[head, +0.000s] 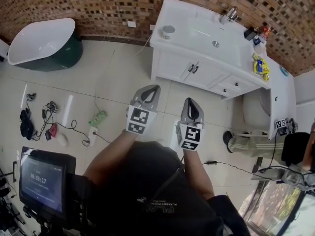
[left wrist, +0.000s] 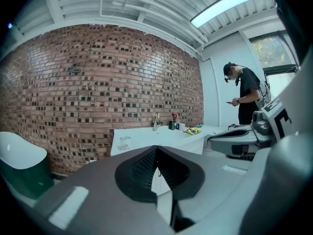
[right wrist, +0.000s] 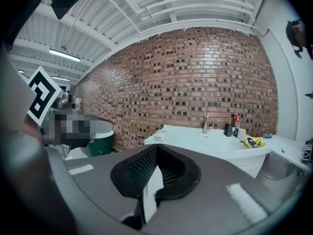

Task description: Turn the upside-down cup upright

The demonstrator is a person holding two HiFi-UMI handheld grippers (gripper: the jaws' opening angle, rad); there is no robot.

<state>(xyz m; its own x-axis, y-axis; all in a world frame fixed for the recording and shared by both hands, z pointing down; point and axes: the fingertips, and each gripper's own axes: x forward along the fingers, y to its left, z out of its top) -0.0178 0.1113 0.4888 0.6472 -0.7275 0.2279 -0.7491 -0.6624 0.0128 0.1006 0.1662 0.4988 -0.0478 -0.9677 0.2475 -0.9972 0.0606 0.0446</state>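
From my remote seat, both grippers hang over the tiled floor (head: 113, 77), well short of the white bench (head: 197, 33) against the brick wall (head: 98, 4). The left gripper (head: 152, 88) has its jaws pressed together with nothing between them, and so does the right gripper (head: 191, 103); each one's own view confirms it, tips meeting with nothing gripped. The cup (head: 168, 31) stands on the bench's near left corner, apart from the sink (head: 204, 36) and the tap (head: 229, 14). At this range I cannot tell which way up it sits. A yellow packet (head: 261, 65) lies at the bench's right end. A green-sided bathtub (head: 42, 43) stands to the left. In the left gripper view, a person (left wrist: 247, 94) stands beyond the bench.
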